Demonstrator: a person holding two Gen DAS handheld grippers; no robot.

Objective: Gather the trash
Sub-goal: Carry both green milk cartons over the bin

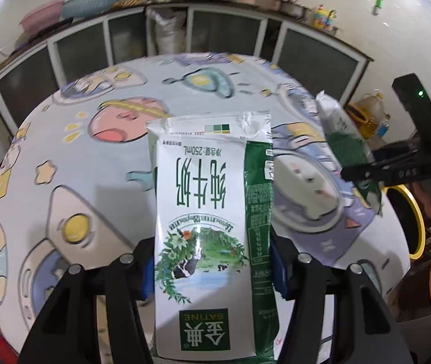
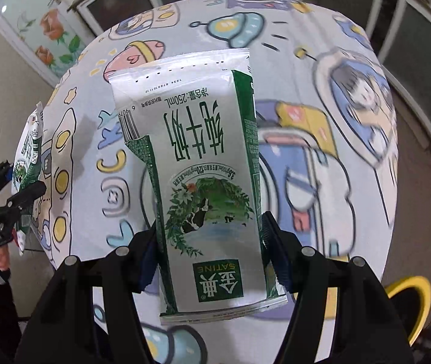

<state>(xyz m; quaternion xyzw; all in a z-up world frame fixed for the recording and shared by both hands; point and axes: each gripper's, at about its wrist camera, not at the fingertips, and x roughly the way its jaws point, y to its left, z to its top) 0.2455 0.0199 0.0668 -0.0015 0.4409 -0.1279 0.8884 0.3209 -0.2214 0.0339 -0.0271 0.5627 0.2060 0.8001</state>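
Now each tongs clamps milk carton: left tongs (image 1: pixel 212 261) carton (image 1: pixel 209 212); right tongs (image 2: pixel 209 242) second carton (image 2: pixel 206 166).

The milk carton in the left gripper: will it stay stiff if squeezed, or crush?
The milk carton looks flattened, with a creased top flap, so it is probably empty and light. The left gripper clamps its sides; more pressure would likely buckle it. Its glossy coating may slip.
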